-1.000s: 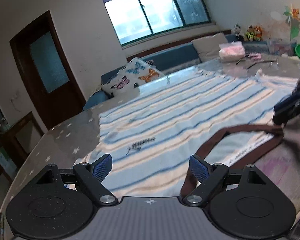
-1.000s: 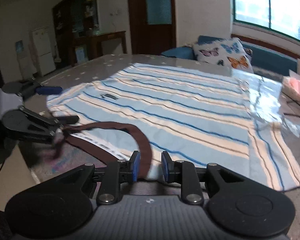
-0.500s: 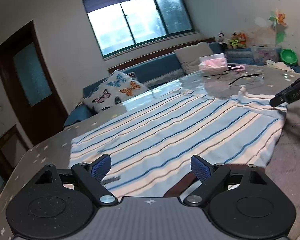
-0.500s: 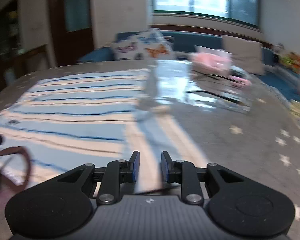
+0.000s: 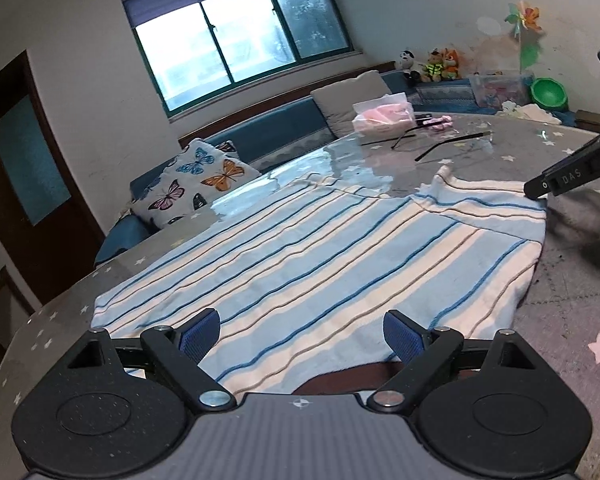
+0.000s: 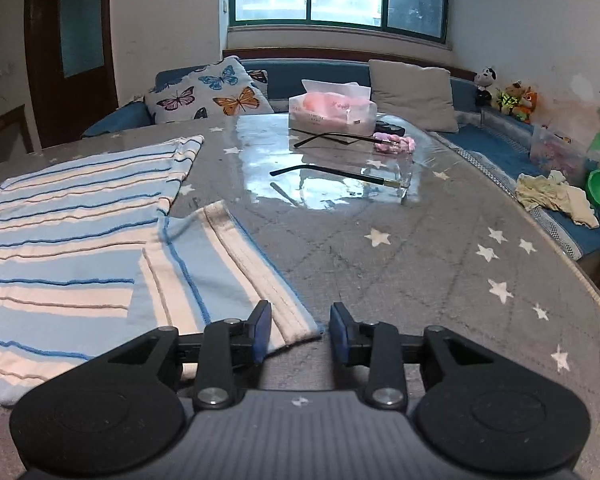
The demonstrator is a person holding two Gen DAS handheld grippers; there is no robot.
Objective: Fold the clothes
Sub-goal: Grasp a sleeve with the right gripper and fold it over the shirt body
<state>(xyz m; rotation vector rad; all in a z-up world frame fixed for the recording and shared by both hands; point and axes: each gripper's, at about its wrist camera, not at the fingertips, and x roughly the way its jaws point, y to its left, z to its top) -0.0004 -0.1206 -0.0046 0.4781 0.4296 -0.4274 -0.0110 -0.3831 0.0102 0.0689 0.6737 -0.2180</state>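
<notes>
— Between the fingers of the right gripper [image 6: 298, 334], what is held?
— Nothing is gripped. The jaws have just been opening to a modest gap, and only the hemmed corner of a sleeve [image 6: 224, 276] is seen just ahead of the left-hand pad, with grey desk [image 6: 400, 264] showing through the gap.

— And at the left gripper [image 5: 300, 334]?
— Its fingers are spread wide and empty, poised over the near edge of the striped shirt [image 5: 308, 264], close to the dark brown collar [image 5: 340, 378]. Contact cannot be told.

— Where is the garment lying?
— It is spread flat on the desk, with the sleeve folded outward on the right side.

— What could go wrong?
— With so narrow a gap, the sleeve corner could be pushed along rather than pinched, and the cloth would be wrinkled. If both layers were caught by the left fingers, the fold would likely be dragged crooked. The spectacles [image 6: 340, 172] and tissue pack [image 6: 332, 110] beyond could be swept by a wide swing.
</notes>
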